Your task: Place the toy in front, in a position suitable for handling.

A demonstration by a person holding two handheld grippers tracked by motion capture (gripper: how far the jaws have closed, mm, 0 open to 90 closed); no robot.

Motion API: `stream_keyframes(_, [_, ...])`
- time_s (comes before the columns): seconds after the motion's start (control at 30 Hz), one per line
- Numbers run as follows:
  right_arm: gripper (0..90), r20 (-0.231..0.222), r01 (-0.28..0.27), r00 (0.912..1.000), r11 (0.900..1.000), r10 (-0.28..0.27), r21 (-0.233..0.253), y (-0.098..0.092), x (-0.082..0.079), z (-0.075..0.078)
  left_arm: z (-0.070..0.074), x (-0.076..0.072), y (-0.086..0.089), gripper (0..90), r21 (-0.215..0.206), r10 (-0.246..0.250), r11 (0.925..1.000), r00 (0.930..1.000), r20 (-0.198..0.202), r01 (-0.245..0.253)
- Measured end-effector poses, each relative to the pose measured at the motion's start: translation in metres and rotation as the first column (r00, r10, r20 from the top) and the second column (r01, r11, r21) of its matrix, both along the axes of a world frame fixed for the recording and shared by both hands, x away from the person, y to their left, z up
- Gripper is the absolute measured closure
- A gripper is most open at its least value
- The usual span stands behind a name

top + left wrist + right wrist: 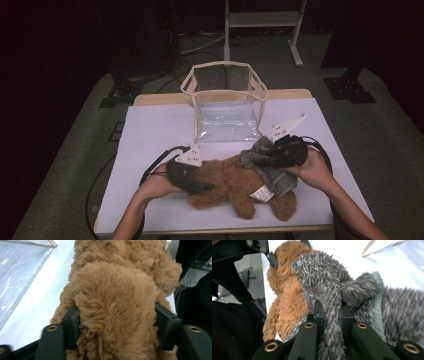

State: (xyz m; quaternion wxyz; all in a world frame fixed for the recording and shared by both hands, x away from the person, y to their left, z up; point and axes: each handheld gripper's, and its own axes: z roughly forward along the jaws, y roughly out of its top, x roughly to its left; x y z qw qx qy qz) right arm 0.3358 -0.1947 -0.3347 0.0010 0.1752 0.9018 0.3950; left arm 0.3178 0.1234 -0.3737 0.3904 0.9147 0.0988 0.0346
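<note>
A brown plush toy [227, 182] with shaggy fur lies on its side along the near part of the white table, limbs pointing toward the near edge. A white sewn-in label shows low on its body. The left gripper view shows 1 rounded, furry part of it pinched between 2 black jaws. A grey fuzzy garment [267, 167] drapes over its right end, bunched, and 1 narrow fold [329, 315] of it is pinched between 2 jaws in the right gripper view.
</note>
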Motion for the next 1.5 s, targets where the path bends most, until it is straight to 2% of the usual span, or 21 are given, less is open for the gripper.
stream_keyframes(0.03, [80.0, -0.012, 0.003, 0.9999, 1.000, -0.003, 0.011, -0.001, -0.002, -0.004, 0.000, 0.000, 0.000, 25.5, 0.000, 0.000, 1.0000, 1.0000, 0.000, 0.000])
stream_keyframes(0.07, [80.1, -0.016, 0.008, 0.9998, 1.000, -0.007, 0.013, -0.002, -0.003, -0.006, 0.002, 0.003, -0.001, 21.6, -0.017, 0.018, 0.9997, 0.9994, -0.030, -0.018])
stream_keyframes(0.13, [80.2, -0.028, 0.009, 0.9996, 1.000, -0.008, 0.025, -0.005, -0.005, -0.011, 0.003, 0.005, -0.002, 15.6, -0.022, 0.025, 0.9994, 0.9987, -0.044, -0.026])
stream_keyframes(0.17, [80.3, -0.030, 0.009, 0.9995, 0.999, -0.008, 0.032, -0.007, -0.006, -0.013, 0.004, 0.008, -0.008, 11.0, 0.006, 0.027, 0.9996, 0.9981, -0.056, -0.026])
stream_keyframes(0.33, [80.4, -0.039, -0.001, 0.9992, 0.999, 0.003, 0.046, -0.010, -0.012, -0.018, -0.003, 0.014, -0.022, 2.9, 0.060, 0.021, 0.9981, 0.9953, -0.095, -0.015])
stream_keyframes(0.43, [80.4, -0.045, 0.001, 0.9990, 0.999, 0.001, 0.052, -0.011, -0.012, -0.019, -0.007, 0.018, -0.025, 3.0, 0.066, 0.010, 0.9978, 0.9929, -0.119, -0.002])
stream_keyframes(0.47, [80.4, -0.052, 0.005, 0.9986, 0.998, -0.002, 0.057, -0.012, -0.011, -0.020, -0.007, 0.019, -0.025, 15.1, 0.076, -0.013, 0.9969, 0.9947, -0.102, 0.021])
stream_keyframes(0.57, [80.3, -0.045, 0.016, 0.9989, 0.998, -0.013, 0.062, -0.014, -0.008, -0.018, 0.001, 0.016, -0.022, 43.5, 0.084, -0.026, 0.9960, 0.9988, -0.042, 0.030])
stream_keyframes(0.63, [80.3, -0.054, 0.021, 0.9984, 0.997, -0.017, 0.080, -0.016, -0.003, -0.014, 0.005, 0.015, -0.022, 48.9, 0.088, -0.031, 0.9957, 0.9995, 0.000, 0.031])
stream_keyframes(0.67, [80.2, -0.052, 0.023, 0.9985, 0.996, -0.019, 0.082, -0.016, -0.002, -0.013, 0.009, 0.016, -0.021, 50.5, 0.096, -0.025, 0.9951, 0.9989, 0.041, 0.021])
stream_keyframes(0.73, [80.2, -0.043, 0.025, 0.9988, 0.996, -0.022, 0.083, -0.016, 0.003, -0.007, 0.012, 0.017, -0.021, 51.9, 0.100, -0.020, 0.9949, 0.9982, 0.057, 0.014])
stream_keyframes(0.8, [80.2, -0.028, 0.031, 0.9992, 0.997, -0.029, 0.077, -0.014, 0.007, 0.001, 0.023, 0.022, -0.020, 51.9, 0.098, 0.000, 0.9951, 0.9941, 0.109, -0.011])
stream_keyframes(0.87, [80.2, -0.018, 0.028, 0.9995, 0.996, -0.026, 0.079, -0.012, 0.010, 0.006, 0.029, 0.024, -0.019, 51.7, 0.107, -0.005, 0.9942, 0.9911, 0.133, -0.010])
stream_keyframes(1.0, [80.1, 0.004, 0.027, 0.9996, 0.996, -0.028, 0.087, -0.010, 0.013, 0.013, 0.028, 0.025, -0.014, 48.4, 0.097, -0.002, 0.9952, 0.9910, 0.134, -0.011])
stream_keyframes(1.07, [80.1, 0.000, 0.038, 0.9993, 0.995, -0.039, 0.097, -0.014, 0.015, 0.012, 0.014, 0.022, -0.009, 43.5, 0.080, -0.001, 0.9968, 0.9951, 0.099, -0.007])
stream_keyframes(1.13, [80.1, -0.009, 0.035, 0.9994, 0.996, -0.035, 0.078, -0.013, 0.014, 0.007, 0.006, 0.019, -0.005, 39.9, 0.071, 0.007, 0.9974, 0.9978, 0.066, -0.011])
stream_keyframes(1.2, [80.1, -0.023, 0.026, 0.9994, 0.997, -0.024, 0.073, -0.012, 0.013, 0.001, 0.004, 0.017, -0.003, 29.5, 0.054, 0.014, 0.9984, 0.9982, 0.058, -0.017])
stream_keyframes(1.23, [80.1, -0.032, 0.015, 0.9994, 0.997, -0.013, 0.070, -0.010, 0.011, -0.002, 0.004, 0.017, -0.001, 29.5, 0.040, 0.024, 0.9989, 0.9991, 0.036, -0.026])
stream_keyframes(1.3, [80.2, -0.043, -0.005, 0.9990, 0.998, 0.008, 0.060, -0.003, 0.003, -0.012, 0.006, 0.015, 0.001, 17.8, 0.031, 0.034, 0.9990, 0.9994, 0.011, -0.034])
stream_keyframes(1.4, [80.2, -0.040, -0.020, 0.9989, 0.998, 0.022, 0.052, -0.001, -0.006, -0.017, 0.006, 0.011, 0.001, 18.7, 0.038, 0.025, 0.9990, 0.9996, 0.013, -0.026])
stream_keyframes(1.5, [80.1, -0.031, -0.018, 0.9993, 0.998, 0.019, 0.054, -0.004, -0.010, -0.016, 0.004, 0.007, 0.003, 31.7, 0.048, 0.018, 0.9986, 0.9988, 0.044, -0.020])
